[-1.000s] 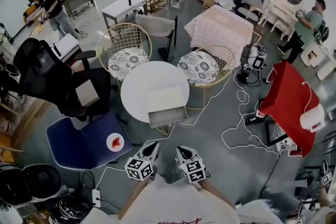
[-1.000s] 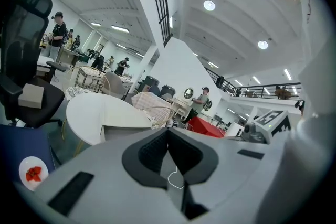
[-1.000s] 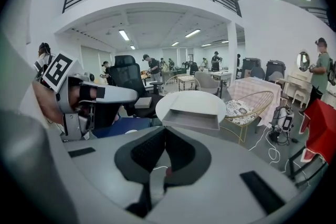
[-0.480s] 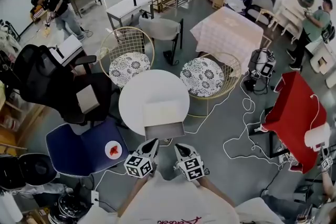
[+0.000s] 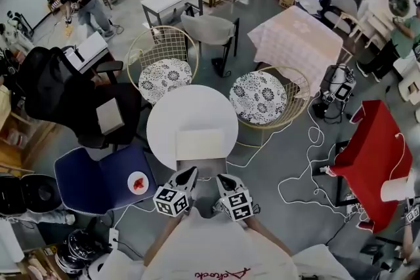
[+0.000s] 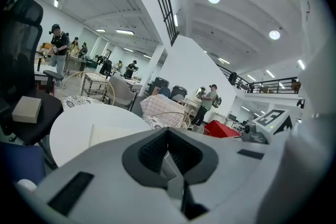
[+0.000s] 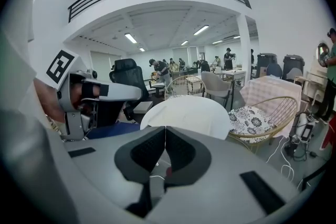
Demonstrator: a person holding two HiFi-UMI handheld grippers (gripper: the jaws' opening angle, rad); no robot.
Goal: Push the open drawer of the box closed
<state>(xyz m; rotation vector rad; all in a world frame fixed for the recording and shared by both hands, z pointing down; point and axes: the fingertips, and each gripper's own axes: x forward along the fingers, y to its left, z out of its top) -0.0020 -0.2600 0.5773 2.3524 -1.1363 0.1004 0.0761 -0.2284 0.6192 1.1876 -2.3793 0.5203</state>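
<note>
Crowding the half-hidden drawer [image 5: 203,166] — left gripper [image 5: 191,172] and right gripper [image 5: 220,178], both closed, empty.

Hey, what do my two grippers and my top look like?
The left gripper and right gripper are pale grey shells with black ribbed pads. Each carries a white cube with black square markers. The top is white with red print.

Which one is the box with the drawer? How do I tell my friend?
Find the round white table in the middle of the room. The box sits at its near edge, the only thing on it. It is pale and flat, with a grey drawer sticking out of its near side.
</note>
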